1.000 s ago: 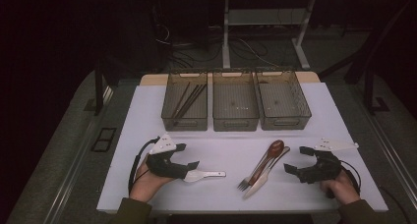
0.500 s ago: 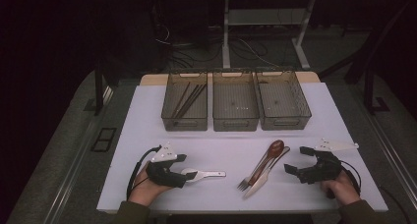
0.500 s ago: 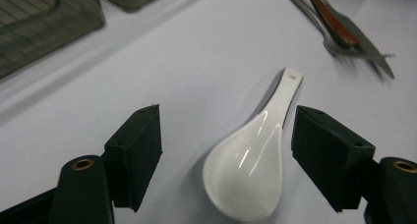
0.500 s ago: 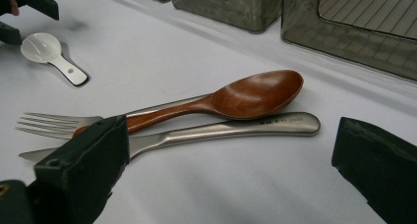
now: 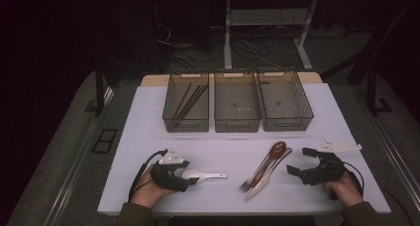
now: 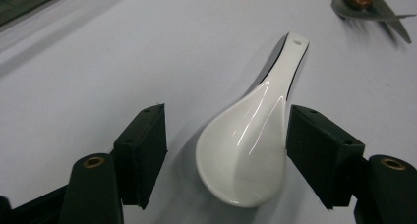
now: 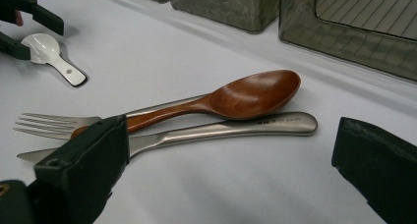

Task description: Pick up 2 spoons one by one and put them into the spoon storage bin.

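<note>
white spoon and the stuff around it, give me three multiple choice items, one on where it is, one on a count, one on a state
1. Where is the white spoon?
A. in the middle bin
B. on the table between the left gripper's jaws
C. on top of the fork

2. How many grey bins stand along the far side of the table?
A. two
B. three
C. five

3. How does the right gripper stand?
A. open, holding nothing
B. shut on the wooden spoon
C. shut on the knife

Answers:
1. B: the left gripper view shows the bowl lying on the table with a black pad either side, the left gripper closing in.
2. B: the high view shows the left bin, middle bin and right bin.
3. A: its jaws are spread, with the wooden spoon lying beyond them.
</note>
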`<state>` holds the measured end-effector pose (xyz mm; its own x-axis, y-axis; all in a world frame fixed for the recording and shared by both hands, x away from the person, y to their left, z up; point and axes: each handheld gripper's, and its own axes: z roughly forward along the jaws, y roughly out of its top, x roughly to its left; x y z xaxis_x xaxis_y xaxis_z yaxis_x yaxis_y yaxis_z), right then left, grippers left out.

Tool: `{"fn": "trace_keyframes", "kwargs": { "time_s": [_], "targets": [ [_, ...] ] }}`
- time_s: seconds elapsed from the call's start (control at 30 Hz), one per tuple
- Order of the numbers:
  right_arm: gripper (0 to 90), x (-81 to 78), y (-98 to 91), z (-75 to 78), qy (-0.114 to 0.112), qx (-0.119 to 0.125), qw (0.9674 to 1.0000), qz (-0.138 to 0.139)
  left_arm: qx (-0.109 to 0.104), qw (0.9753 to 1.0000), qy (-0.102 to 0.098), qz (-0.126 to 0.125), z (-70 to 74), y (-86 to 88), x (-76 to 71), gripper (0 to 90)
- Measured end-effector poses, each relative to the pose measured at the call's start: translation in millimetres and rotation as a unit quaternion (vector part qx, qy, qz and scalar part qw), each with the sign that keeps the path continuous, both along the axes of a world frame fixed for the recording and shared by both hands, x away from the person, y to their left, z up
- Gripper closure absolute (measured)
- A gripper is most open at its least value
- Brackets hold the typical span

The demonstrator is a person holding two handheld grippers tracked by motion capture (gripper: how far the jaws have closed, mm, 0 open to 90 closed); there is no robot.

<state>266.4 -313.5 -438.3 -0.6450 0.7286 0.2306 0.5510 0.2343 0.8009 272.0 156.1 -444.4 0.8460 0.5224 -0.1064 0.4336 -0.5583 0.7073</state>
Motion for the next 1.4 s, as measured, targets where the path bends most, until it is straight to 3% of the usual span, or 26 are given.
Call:
{"fn": "trace_keyframes", "kwargs": {
  "time_s": [0.27, 0.4, 0.57, 0.67, 0.93, 1.4],
  "targets": [
    [0.8, 0.0, -0.3, 0.2, 0.0, 0.001, 1.0, 0.0, -0.007, 1.0, 0.006, 0.003, -0.7, 0.4, 0.3, 32.0],
    [0.8, -0.2, -0.5, 0.4, 0.001, 0.002, 1.0, -0.001, 0.012, 0.9999, 0.007, -0.005, -2.2, 0.7, 0.7, 34.7],
    [0.8, -0.3, -0.5, 0.4, 0.0, 0.002, 1.0, -0.002, 0.019, 0.9998, 0.001, -0.012, -1.7, -0.1, -1.0, 37.8],
    [0.8, -0.3, -0.6, 0.5, -0.001, 0.001, 1.0, -0.001, 0.022, 0.9995, -0.001, -0.023, -0.9, 0.0, -2.0, 43.6],
    [0.8, -0.4, -0.6, 0.6, -0.001, 0.0, 1.0, 0.0, 0.017, 0.998, 0.016, -0.059, 0.7, -0.8, -3.2, 65.1],
    [0.8, -0.4, -0.1, 0.4, -0.001, -0.002, 1.0, 0.001, 0.017, 0.9979, 0.011, -0.062, 6.3, -0.7, -4.4, 79.5]
  ]
}}
